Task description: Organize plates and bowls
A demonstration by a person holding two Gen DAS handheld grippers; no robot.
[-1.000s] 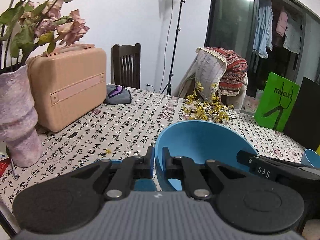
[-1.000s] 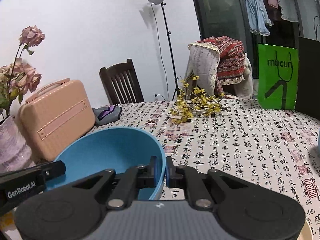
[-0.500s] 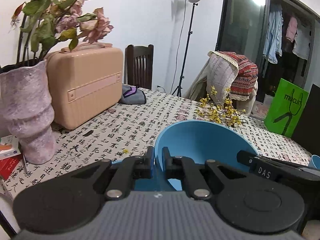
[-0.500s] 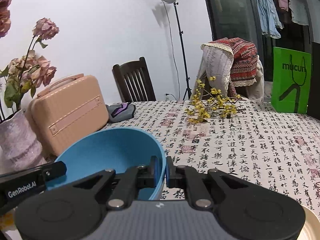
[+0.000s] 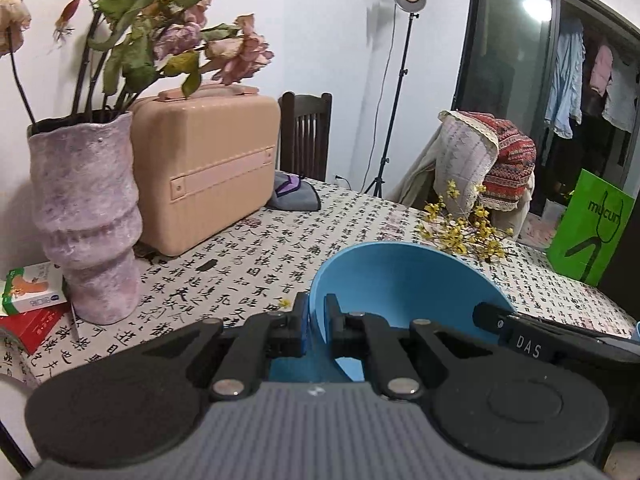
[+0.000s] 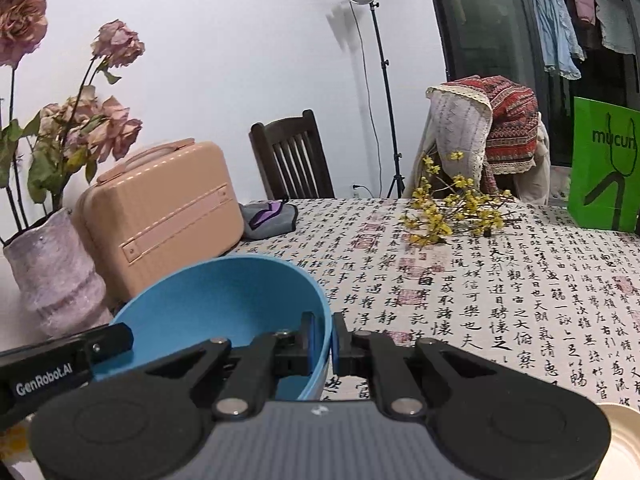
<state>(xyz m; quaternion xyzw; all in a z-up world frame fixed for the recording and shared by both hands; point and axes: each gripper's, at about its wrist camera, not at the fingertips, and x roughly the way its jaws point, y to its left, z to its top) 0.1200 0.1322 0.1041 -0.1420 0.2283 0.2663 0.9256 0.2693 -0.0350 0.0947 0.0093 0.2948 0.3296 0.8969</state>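
I am holding the blue bowl (image 5: 404, 280) by its rim from two sides, and it is hanging tilted above the bench (image 6: 500, 280), with its opening turned toward the cameras. The left gripper (image 5: 316, 320) is pinching the left part of the rim; its fingers (image 5: 298, 326) are standing almost fully together, one outside the wall and one inside. The right gripper (image 6: 323, 340) is doing the same on the opposite part of the rim, with only the thin blue wall between its fingers (image 6: 307, 340). Each gripper is showing at the edge of the other's view, across the bowl.

Taking the bowl as my landmark: the purple vase (image 5: 86, 220) with dried flowers is standing to its left, and the peach case (image 5: 204, 168) is just behind that vase. Beyond the bowl the yellow flower sprig (image 6: 452, 208) is lying on the printed cloth, and far to the right behind it the green bag (image 6: 604, 164) is standing. Near to the right, at the corner of the right view, the edge of a cream plate (image 6: 624, 440) is showing.

I judge that I am in the carrying step, bringing the bowl to its place. The next move is asking me to keep both hands moving together, level the bowl, lower it, and only then open the fingers.
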